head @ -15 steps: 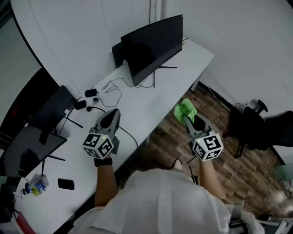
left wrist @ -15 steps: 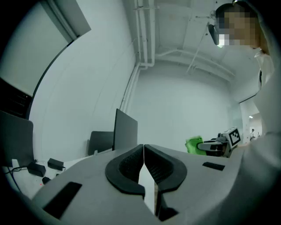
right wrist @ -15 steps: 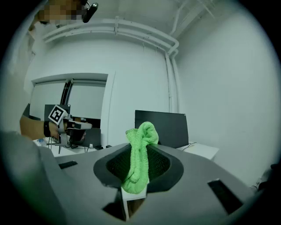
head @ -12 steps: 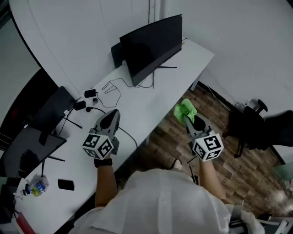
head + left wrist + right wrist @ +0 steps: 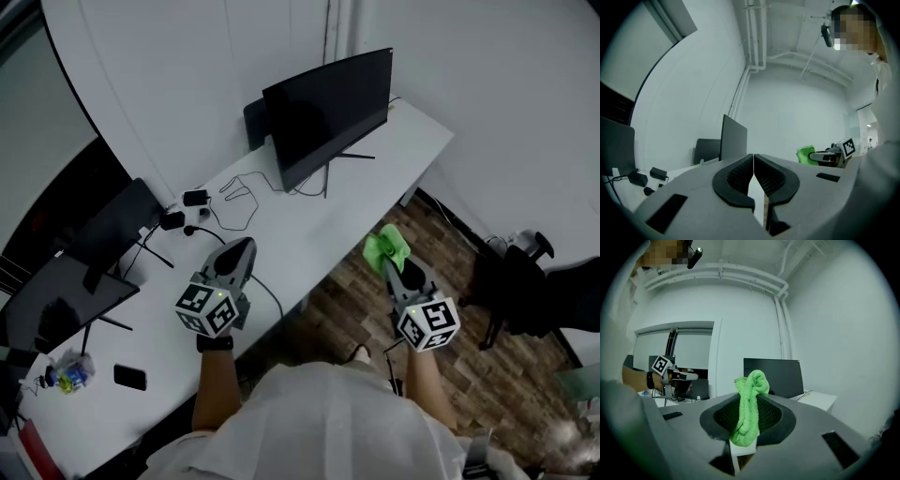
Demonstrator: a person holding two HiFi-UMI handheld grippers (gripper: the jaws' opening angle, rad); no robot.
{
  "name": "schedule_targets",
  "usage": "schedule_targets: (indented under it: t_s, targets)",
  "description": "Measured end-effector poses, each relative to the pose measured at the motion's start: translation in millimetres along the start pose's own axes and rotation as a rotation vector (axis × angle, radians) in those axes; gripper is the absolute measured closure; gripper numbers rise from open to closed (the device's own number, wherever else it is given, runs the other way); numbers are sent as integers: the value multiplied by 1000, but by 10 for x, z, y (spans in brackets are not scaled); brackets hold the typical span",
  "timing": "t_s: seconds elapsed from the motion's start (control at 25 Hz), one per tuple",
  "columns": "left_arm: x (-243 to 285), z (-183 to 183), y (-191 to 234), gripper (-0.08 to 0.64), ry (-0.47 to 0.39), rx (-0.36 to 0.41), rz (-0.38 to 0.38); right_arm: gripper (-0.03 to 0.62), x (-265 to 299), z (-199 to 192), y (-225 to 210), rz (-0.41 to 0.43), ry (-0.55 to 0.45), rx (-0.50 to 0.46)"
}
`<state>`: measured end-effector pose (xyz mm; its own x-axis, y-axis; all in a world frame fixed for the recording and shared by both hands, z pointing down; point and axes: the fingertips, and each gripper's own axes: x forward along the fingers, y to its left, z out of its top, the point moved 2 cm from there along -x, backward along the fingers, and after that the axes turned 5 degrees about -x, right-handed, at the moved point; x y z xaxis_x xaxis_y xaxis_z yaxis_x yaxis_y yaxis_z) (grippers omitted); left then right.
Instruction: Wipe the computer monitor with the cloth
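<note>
— Where's the cloth at?

— Green cloth [image 5: 749,397] is pinched in the right gripper [image 5: 391,266]. Jaws are clamped on it, w/ a bunched wad sticking up past the tips. That gripper is out over the wood floor [image 5: 469,323], just beyond the desk's front edge.

— And the left gripper?

— The left gripper [image 5: 753,158] has its jaws pressed tight together, nothing btw them. It hangs over the white desk [image 5: 323,225], near the front edge, nose aimed roughly toward the monitor.

— Monitor's where, exactly?

— Black monitor [image 5: 328,108] stands upright on its thin stand at the far end of the desk, screen dark, facing the person. It's well apart from both grippers, and the cloth isn't touching it.

— Anything btw them and it?

— Only bare desktop and a loose thin cable [image 5: 239,192] looped on the surface. There's a small black power adapter [image 5: 196,198] beside that, toward the person's left.

— What else is on the desk?

— Two more dark screens [image 5: 108,230] at the person's left end, and a black phone [image 5: 129,377] lying flat near them. Off to the right, on the floor, stands a black office chair [image 5: 525,281].

— The person?

— White top, arms out, one gripper per hand, both held at approx. the same height.
</note>
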<state>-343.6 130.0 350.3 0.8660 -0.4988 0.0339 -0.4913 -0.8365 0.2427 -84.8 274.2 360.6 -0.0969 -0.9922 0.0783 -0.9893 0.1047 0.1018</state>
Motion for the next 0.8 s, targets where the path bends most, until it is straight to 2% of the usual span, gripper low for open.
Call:
schedule_targets:
  t_s: [0.24, 0.48, 0.8]
  targets:
    - [107, 59, -46, 543, -22, -23, 26, 517, 39, 40, -237, 24, -9, 26]
    - [501, 173, -257, 543, -58, -24, 55, 517, 17, 201, -785, 64, -29, 17]
    - [1262, 336, -776, 542, -99, 25, 55, 517, 193, 521, -1457, 201, -60, -47]
